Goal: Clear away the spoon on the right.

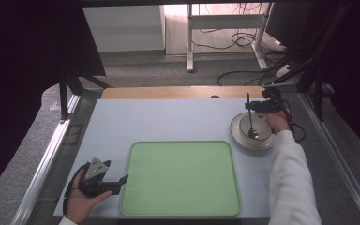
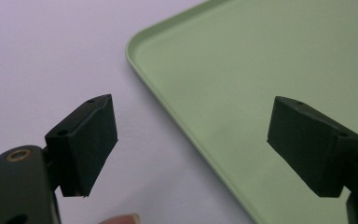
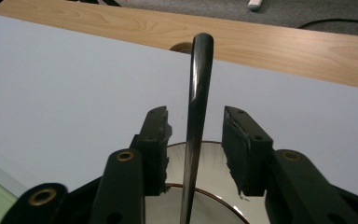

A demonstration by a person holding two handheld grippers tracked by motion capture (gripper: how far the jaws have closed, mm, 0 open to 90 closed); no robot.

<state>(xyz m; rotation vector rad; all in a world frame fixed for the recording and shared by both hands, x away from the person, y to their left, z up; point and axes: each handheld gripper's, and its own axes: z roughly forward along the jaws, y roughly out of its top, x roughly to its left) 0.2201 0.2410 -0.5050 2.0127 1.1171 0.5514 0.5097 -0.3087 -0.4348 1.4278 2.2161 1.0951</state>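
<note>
A white bowl (image 1: 238, 134) stands on the table at the right, behind the green tray (image 1: 180, 178). A dark metal spoon (image 1: 251, 121) rests in it with its handle leaning up and away. My right gripper (image 1: 254, 106) is open, one jaw on each side of the spoon handle (image 3: 198, 93) with a small gap on both sides; the bowl (image 3: 214, 161) lies below the right gripper (image 3: 196, 114). My left gripper (image 1: 122, 180) lies low at the tray's left edge, open and holding nothing. In its own view the left gripper (image 2: 191, 121) straddles the tray's rim (image 2: 168, 98).
A pale blue mat (image 1: 168, 119) covers the table, with a wooden strip (image 1: 178, 92) along its far edge. Metal rails run down both sides. Cables and desk legs lie on the floor beyond the table.
</note>
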